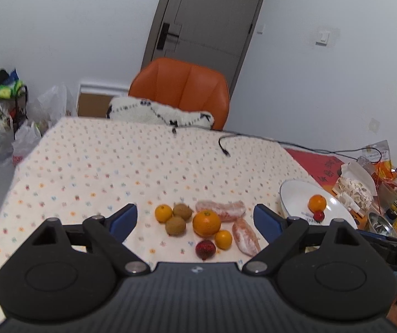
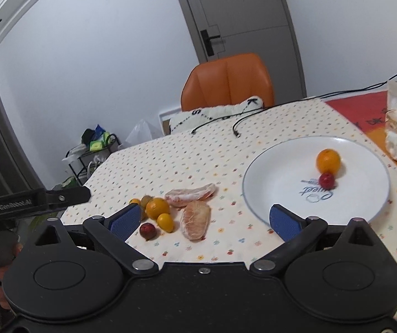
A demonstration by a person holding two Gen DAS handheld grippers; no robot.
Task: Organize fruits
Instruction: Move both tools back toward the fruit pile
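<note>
Both claws, left claw (image 1: 195, 216) and right claw (image 2: 204, 219), hover with blue pads wide apart, empty. Loose fruits (image 1: 206, 223) lie just ahead of them; beyond the right claw's right pad, the plate (image 2: 281, 166) holds two. Sorting seems midway; next, probably, closing on another piece.

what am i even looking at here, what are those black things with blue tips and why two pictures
Each picture comes from a camera riding on a hand-held gripper, a black tool with two blue-padded fingers. One view looks along the left gripper, the other along the right gripper. Both are open and hold nothing. On the dotted tablecloth lies a heap of fruit: oranges, brown fruits, a red one, peeled pieces. The white plate already holds an orange and a small red fruit.
</note>
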